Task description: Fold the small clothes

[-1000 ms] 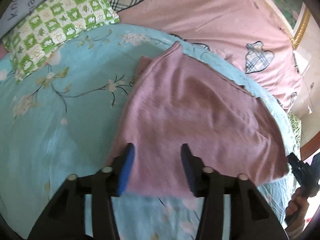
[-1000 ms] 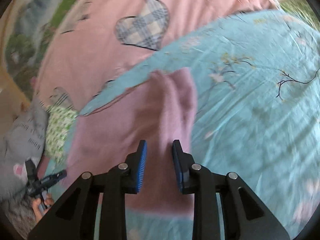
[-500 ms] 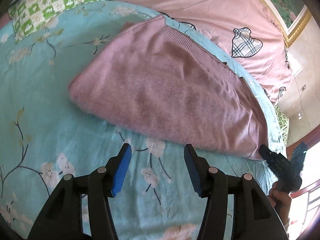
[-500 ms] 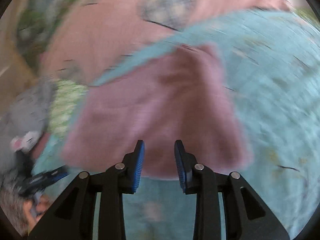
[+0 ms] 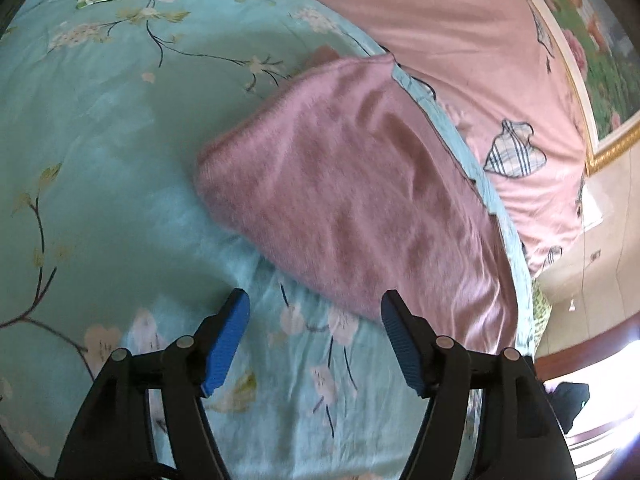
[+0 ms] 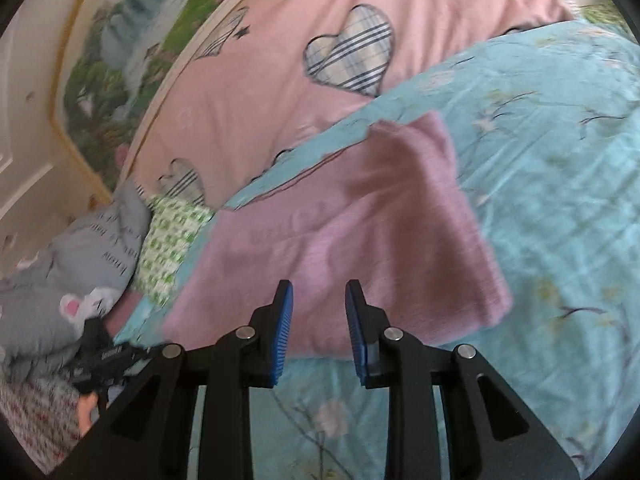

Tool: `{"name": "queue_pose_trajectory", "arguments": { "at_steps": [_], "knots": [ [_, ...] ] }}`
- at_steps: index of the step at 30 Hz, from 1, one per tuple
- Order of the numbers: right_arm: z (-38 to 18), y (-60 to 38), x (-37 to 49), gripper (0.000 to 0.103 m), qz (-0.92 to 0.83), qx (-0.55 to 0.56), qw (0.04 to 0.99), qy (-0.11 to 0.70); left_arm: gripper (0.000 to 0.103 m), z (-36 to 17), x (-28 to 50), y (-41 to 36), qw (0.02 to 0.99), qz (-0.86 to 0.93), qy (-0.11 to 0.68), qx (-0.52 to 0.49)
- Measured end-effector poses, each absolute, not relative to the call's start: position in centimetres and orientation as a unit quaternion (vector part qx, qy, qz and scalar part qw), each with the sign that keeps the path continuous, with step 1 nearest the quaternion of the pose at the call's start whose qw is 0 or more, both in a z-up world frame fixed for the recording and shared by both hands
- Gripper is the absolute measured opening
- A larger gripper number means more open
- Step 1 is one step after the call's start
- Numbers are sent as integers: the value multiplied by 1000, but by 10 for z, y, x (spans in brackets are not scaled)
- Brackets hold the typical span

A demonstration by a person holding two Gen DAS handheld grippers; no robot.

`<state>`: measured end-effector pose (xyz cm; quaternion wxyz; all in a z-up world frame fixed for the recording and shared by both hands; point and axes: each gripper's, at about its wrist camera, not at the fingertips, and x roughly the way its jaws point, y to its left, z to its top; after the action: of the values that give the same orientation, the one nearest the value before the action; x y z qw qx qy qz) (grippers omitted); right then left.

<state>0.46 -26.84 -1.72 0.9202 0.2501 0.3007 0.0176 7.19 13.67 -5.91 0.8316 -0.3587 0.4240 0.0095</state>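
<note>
Folded pink knit garment [image 5: 352, 200], lying flat on teal floral bedspread [image 5: 100, 168]

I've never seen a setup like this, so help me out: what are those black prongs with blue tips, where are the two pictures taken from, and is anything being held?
There is no robot here. A person holds a two-finger tool in each hand, and a fisheye camera on each tool looks forward along its fingers. One picture comes from the left hand-held gripper, the other from the right hand-held gripper. The blue tips are its gripping pads.

Both look at a bed covered by a turquoise floral blanket. On it lies a folded pink knit garment, also seen from the right. Behind is a pink sheet with plaid hearts.

Nothing is held: both grippers are open, the left one wider, with only fabric seen past the gap.
</note>
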Motion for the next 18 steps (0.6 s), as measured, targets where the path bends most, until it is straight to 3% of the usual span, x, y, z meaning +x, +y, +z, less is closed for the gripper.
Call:
{"name": "queue_pose_trajectory", "arguments": {
  "at_steps": [14,17,18],
  "knots": [
    [-24,-272,2,29,58,273,915,290,67,-63,120,155,845,78,371,-378],
    [-26,-271,4,29,62,274,913,296,56,-62,127,151,851,101,369,-359],
    [-26,-271,4,29,63,275,912,297,41,-61,129,149,855,102,367,-353]
  ]
}}
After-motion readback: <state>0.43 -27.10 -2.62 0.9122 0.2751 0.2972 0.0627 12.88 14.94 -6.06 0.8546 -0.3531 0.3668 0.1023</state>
